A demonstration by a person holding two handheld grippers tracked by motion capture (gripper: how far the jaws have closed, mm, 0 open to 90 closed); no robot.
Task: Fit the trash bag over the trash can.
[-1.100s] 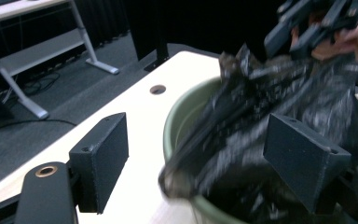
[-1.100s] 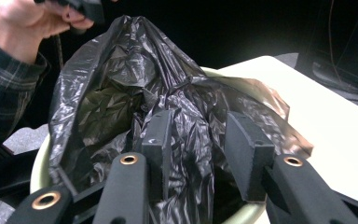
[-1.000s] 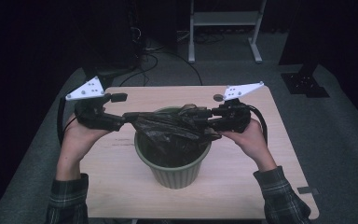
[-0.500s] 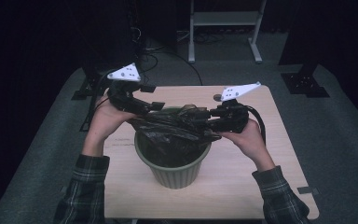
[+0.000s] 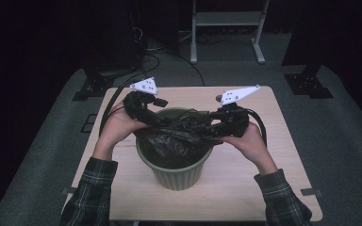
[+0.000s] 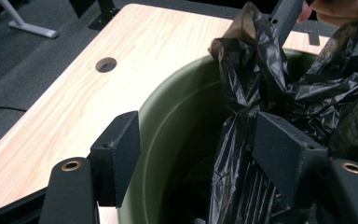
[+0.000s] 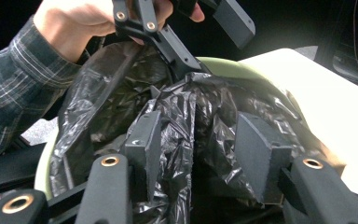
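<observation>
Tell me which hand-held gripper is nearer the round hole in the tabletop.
Left. The left hand-held gripper works at the bin's far-left rim, near the round hole; the right hand-held gripper sits at the bin's right side.

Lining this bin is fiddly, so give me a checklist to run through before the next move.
1. Left claw straddles the rim: ok. Its jaws, just closing, stand open, one outside the green bin, one against the black bag.
2. Right claw grips the bag: not ok. Its jaws have just been opening and the plastic sits loose between them.
3. Bag edge over the rim: not ok, bunched inside.
4. Bin upright on the table: ok.
5. Bag untorn: cannot tell.
</observation>
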